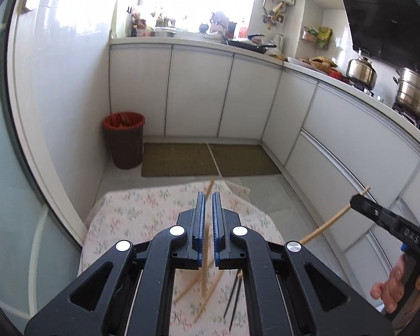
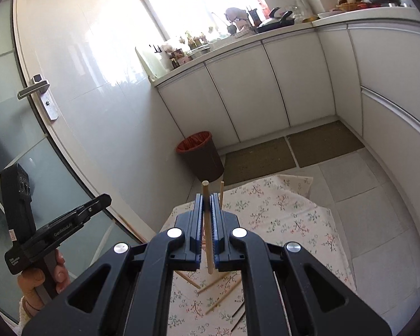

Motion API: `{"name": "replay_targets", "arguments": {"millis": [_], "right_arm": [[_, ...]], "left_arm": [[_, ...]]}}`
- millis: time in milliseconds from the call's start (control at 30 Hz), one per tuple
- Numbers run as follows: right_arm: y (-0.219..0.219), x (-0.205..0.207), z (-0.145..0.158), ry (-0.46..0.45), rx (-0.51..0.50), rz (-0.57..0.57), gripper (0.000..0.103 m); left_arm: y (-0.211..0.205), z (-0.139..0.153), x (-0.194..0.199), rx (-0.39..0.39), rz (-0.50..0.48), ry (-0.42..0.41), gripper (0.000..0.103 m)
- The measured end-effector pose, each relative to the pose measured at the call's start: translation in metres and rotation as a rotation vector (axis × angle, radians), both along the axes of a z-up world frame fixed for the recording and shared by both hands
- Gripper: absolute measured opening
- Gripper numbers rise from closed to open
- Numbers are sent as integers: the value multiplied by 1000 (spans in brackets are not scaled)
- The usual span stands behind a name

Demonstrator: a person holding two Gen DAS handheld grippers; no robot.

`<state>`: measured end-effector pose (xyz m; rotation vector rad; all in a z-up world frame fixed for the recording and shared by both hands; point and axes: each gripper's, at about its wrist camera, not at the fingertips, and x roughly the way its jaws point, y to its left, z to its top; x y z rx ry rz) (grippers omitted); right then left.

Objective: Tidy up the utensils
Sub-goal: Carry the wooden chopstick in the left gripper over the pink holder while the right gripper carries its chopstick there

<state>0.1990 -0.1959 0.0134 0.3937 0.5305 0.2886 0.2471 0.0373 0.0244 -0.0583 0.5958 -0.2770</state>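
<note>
My left gripper (image 1: 208, 196) is shut on a pale wooden chopstick (image 1: 210, 187), blurred, which runs steeply down between the fingers. My right gripper (image 2: 209, 196) is shut on another wooden chopstick (image 2: 207, 238), held nearly upright with its end above the fingertips. A thinner stick end (image 2: 222, 191) shows just right of those fingers; whether it is held I cannot tell. Both grippers hang above a table with a floral cloth (image 2: 294, 224). Several loose wooden chopsticks (image 2: 219, 282) and two black ones (image 1: 235, 299) lie on the cloth below. Each gripper shows in the other's view: the right gripper (image 1: 352, 200) with its stick (image 1: 327, 224), and the left gripper (image 2: 107, 197).
A brown bin with a red liner (image 1: 124, 140) stands on the floor beyond the table, beside two green mats (image 1: 182, 159). White cabinets run along the back and right, with steel pots (image 1: 414, 92) on the counter. A glass door with a handle (image 2: 35, 88) is on the left.
</note>
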Motion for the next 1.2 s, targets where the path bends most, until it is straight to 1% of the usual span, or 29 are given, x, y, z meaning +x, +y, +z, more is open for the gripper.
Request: {"name": "replay_targets", "arguments": {"millis": [133,233,300,367,433,500,533,567,600,667,733,767,900,1000,1067,1200], "right_arm": [[4,20,9,-18,-1,-1,6],[4,35,5,-7,12,4,6],[3,39,-2,-1,13,6,6],[3,42,-7,3,7,15,6],[1,44,-12,6,11,23,6],[-2,44,-15,4,25,27,6],[-6,43,-18,-1,34,22,6],[-8,41,-20,-3,41,13,6],[-12,39,-23,-6,50,1,6],[-21,35,-30,-2,69,-21,6],[-30,33,-41,20,89,-49,6],[-34,32,-47,32,99,-58,6],[-52,30,-70,80,155,-92,6],[-62,31,-82,101,181,-103,6],[-67,31,-86,101,180,-106,6],[-77,32,-90,103,189,-107,6]], "left_arm": [[-2,3,35,-7,39,-17,4],[-5,-3,55,-22,39,3,4],[-4,-6,58,-33,28,-5,4],[4,-4,57,-71,15,-17,5],[14,-3,57,-119,-5,0,5],[15,-4,58,-127,-48,40,5],[11,-7,57,-107,-73,70,12],[4,-13,56,-82,-104,103,18],[-3,-19,54,-56,-126,133,27],[-21,-42,51,29,-158,188,28],[-31,-73,52,82,-146,248,28],[-33,-91,57,89,-127,292,28],[-48,-136,81,90,-86,397,28],[-54,-154,112,59,-20,465,28],[-57,-162,130,33,-7,505,28],[-67,-178,159,57,51,535,28]]}}
